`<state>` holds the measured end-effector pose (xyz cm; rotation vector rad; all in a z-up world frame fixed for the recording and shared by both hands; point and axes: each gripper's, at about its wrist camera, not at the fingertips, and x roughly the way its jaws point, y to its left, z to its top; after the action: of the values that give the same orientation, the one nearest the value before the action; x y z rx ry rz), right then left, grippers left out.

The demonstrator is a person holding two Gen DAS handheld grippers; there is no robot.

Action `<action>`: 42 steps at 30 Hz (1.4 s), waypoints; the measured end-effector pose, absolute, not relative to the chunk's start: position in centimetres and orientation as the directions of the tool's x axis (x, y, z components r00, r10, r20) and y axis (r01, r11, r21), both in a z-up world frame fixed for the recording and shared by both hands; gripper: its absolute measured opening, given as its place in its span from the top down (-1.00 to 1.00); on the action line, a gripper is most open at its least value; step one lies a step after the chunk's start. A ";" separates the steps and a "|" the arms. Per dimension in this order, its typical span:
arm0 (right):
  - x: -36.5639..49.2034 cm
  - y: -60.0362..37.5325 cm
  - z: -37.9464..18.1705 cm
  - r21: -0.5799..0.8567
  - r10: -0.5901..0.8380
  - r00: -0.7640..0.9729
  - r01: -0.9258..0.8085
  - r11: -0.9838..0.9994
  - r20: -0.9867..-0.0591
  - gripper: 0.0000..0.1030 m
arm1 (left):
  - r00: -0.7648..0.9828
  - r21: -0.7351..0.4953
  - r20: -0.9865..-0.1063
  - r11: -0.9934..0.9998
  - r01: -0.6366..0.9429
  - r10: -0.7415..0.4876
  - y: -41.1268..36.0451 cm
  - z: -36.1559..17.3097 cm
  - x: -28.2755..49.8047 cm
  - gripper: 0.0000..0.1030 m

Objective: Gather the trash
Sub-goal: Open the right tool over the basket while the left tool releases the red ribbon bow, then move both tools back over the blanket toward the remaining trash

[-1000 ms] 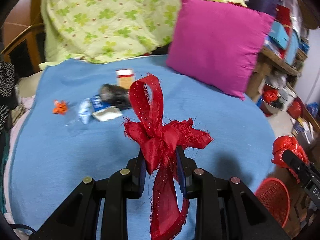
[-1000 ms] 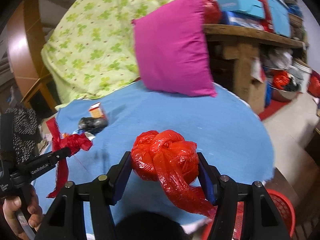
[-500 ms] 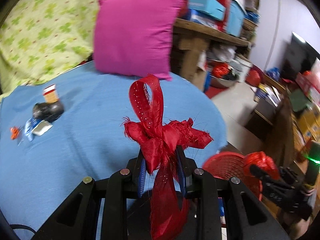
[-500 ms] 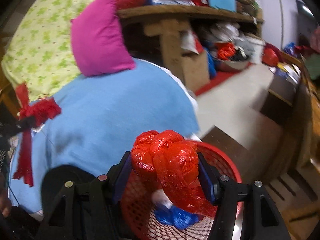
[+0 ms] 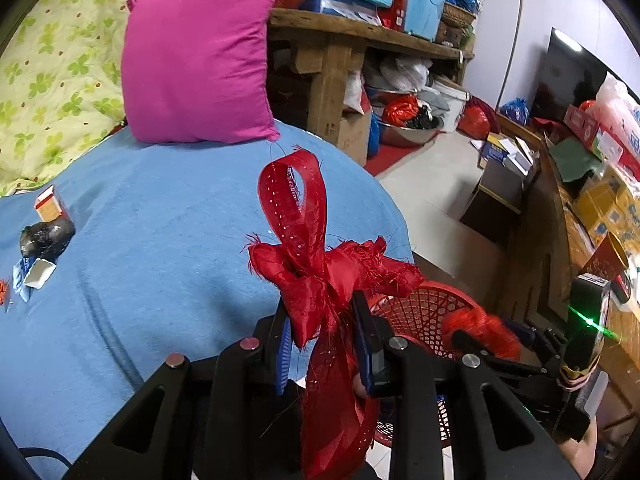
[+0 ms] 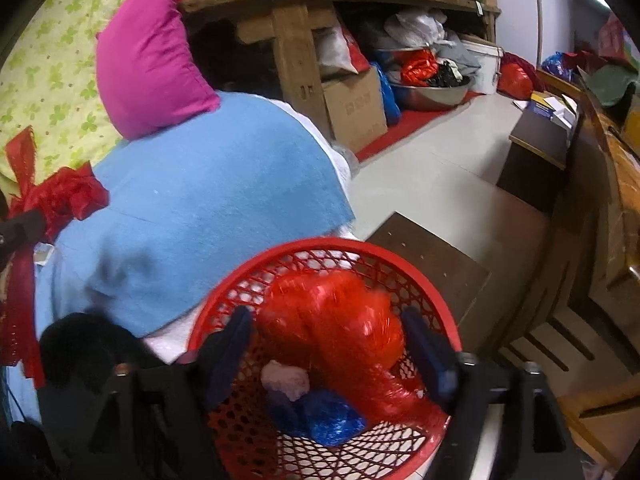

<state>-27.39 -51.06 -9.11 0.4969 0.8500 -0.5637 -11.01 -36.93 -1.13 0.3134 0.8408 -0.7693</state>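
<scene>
My left gripper (image 5: 322,320) is shut on a red ribbon bow (image 5: 316,264) and holds it above the edge of the blue blanket (image 5: 160,240), beside the red mesh basket (image 5: 416,312). My right gripper (image 6: 332,344) is over the red basket (image 6: 320,248) with its jaws spread. A red plastic bag (image 6: 332,324) sits between them with gaps on both sides, blurred, over the basket. Blue and white trash (image 6: 320,412) lies in the basket. A small carton (image 5: 50,208), a black lump (image 5: 46,236) and wrappers (image 5: 34,274) lie on the blanket at left.
A magenta pillow (image 5: 200,52) and a green flowered quilt (image 5: 48,60) lie at the back of the bed. A wooden shelf (image 5: 360,36) with boxes stands behind. Cardboard boxes, a metal basin (image 6: 432,92) and wooden furniture (image 6: 600,200) surround the floor.
The right gripper's jaws have opened and the red bag has left their grip over the basket. The left gripper has swung right toward the basket with the bow.
</scene>
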 end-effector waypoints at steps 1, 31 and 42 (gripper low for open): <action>-27.5 -51.2 -9.2 0.169 -0.276 0.526 0.648 0.743 -0.804 -0.68 | 0.416 -0.044 -0.769 0.690 0.723 -0.485 -37.2 -1.3 -11.0 0.44; -30.2 -54.9 -4.2 0.165 -0.473 0.575 0.733 0.659 -0.667 -0.69 | 0.269 -0.081 -0.818 0.565 0.821 -0.508 -41.1 -3.5 -12.4 -0.40; -23.1 -50.1 -1.2 0.168 -0.395 0.694 0.593 0.787 -0.602 -0.73 | 0.447 -0.149 -0.770 0.810 0.567 -0.455 -28.4 -1.2 -4.8 -0.40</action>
<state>-23.11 -50.14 -1.25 0.3672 0.5781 -0.5656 -4.83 -28.38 -1.17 0.1369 0.9085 -0.6345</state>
